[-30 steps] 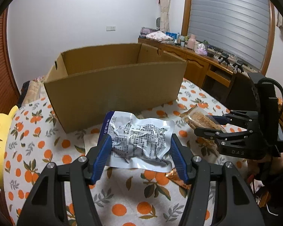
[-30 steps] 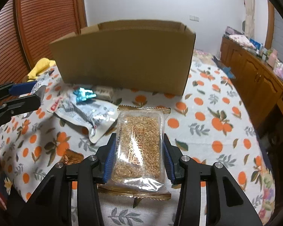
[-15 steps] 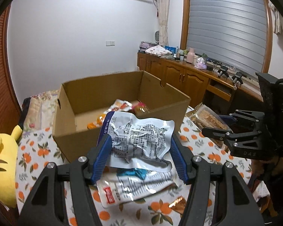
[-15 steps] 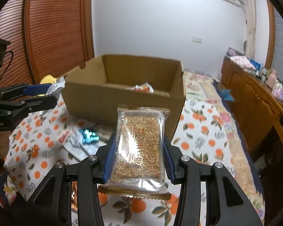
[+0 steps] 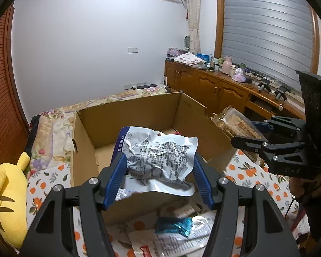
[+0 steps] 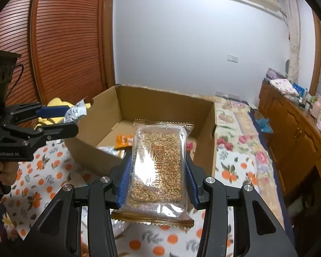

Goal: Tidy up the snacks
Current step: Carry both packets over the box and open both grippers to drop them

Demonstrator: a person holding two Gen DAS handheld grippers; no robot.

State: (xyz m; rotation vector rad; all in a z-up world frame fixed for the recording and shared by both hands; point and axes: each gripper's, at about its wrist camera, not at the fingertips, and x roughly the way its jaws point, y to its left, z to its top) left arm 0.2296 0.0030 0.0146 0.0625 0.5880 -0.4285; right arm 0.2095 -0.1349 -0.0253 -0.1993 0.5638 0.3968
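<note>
My left gripper (image 5: 158,167) is shut on a crumpled silver snack pouch (image 5: 160,160) with black print, held above the near wall of an open cardboard box (image 5: 137,111). My right gripper (image 6: 158,171) is shut on a clear sesame candy pack (image 6: 158,162) with gold edges, held above the box's near rim (image 6: 92,152). Each gripper shows in the other's view: the right one (image 5: 267,137) with its pack (image 5: 235,124), the left one (image 6: 51,120) with the pouch (image 6: 75,112). Orange and silver snacks (image 6: 123,140) lie inside the box.
The box stands on an orange-patterned tablecloth (image 6: 36,192). A white pouch (image 5: 171,237) and a blue wrapped sweet (image 5: 175,227) lie on it below my left gripper. A yellow plush (image 5: 4,197) sits at the left. A wooden sideboard (image 5: 220,87) runs along the right wall.
Both grippers have risen with their packs from table level to above the box and moved toward it. The box's inside now shows in both views.
</note>
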